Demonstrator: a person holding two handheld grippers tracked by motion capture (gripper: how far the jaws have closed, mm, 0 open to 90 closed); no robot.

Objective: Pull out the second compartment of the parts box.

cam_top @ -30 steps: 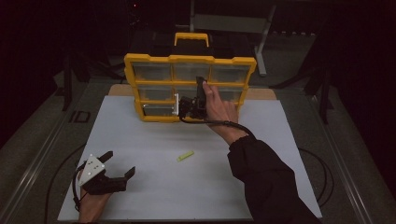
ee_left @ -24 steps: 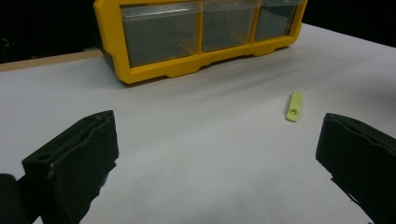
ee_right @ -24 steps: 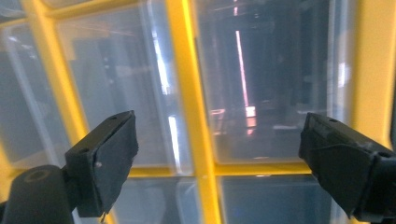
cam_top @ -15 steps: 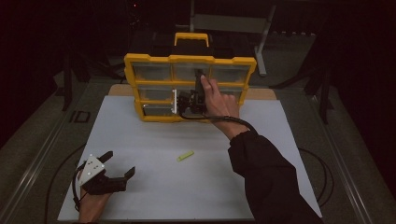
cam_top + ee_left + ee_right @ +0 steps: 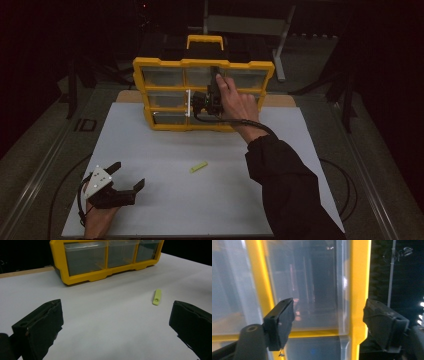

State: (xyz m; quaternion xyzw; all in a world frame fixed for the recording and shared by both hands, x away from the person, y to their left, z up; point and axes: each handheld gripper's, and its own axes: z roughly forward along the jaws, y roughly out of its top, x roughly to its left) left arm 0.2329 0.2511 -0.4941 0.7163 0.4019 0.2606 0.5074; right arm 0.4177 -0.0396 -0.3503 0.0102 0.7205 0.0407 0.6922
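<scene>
A yellow organizer (image 5: 165,95) with clear drawers stands upright at the back of the white table top (image 5: 200,200). My right gripper (image 5: 202,102) is held against its front at the middle row, beside a white upright strip (image 5: 188,102). In the right gripper view its jaws (image 5: 329,315) stand apart and have just been closing. A clear drawer front and a yellow frame bar (image 5: 358,290) lie between them, and no pad visibly presses. My left gripper (image 5: 127,176) rests open and empty at the front left. A small lime-green piece (image 5: 198,167) (image 5: 157,297) lies mid-table.
The organizer (image 5: 82,277) has a yellow carry handle (image 5: 205,41) on top. A grey metal stand (image 5: 280,45) rises behind the table in the dark. Cables (image 5: 345,175) loop off both sides. The person's dark sleeve (image 5: 285,190) crosses the right half of the sheet.
The right hand has edged slightly up along the organizer's front. The left gripper and the green piece have stayed where they were.
</scene>
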